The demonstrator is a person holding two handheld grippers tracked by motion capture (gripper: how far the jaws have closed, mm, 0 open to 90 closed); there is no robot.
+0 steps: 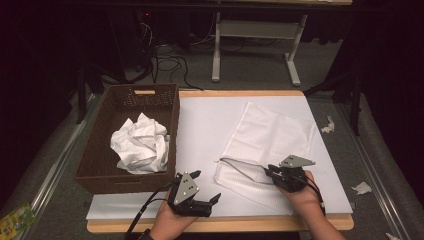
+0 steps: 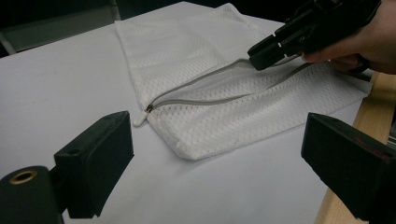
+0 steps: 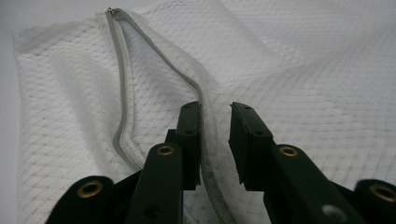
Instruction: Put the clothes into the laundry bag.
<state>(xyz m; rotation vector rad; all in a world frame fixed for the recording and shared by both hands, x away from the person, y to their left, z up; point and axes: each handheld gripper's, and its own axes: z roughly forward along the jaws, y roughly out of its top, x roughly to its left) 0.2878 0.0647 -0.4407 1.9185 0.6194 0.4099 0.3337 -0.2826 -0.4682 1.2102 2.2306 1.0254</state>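
Right gripper (image 3: 215, 135) at the open grey zip edge of the white mesh laundry bag (image 1: 267, 135) lying flat mid-table, jaws narrowed but seemingly unclamped; left gripper (image 2: 215, 158) agape nearby; next, probably pinch and lift that edge.

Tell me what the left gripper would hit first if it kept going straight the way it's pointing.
Most likely the white mesh bag. The left gripper has its jaws wide apart, aimed across bare table at the bag's near corner, where the zipper ends. Depth is hard to judge, so it may graze the tabletop first.
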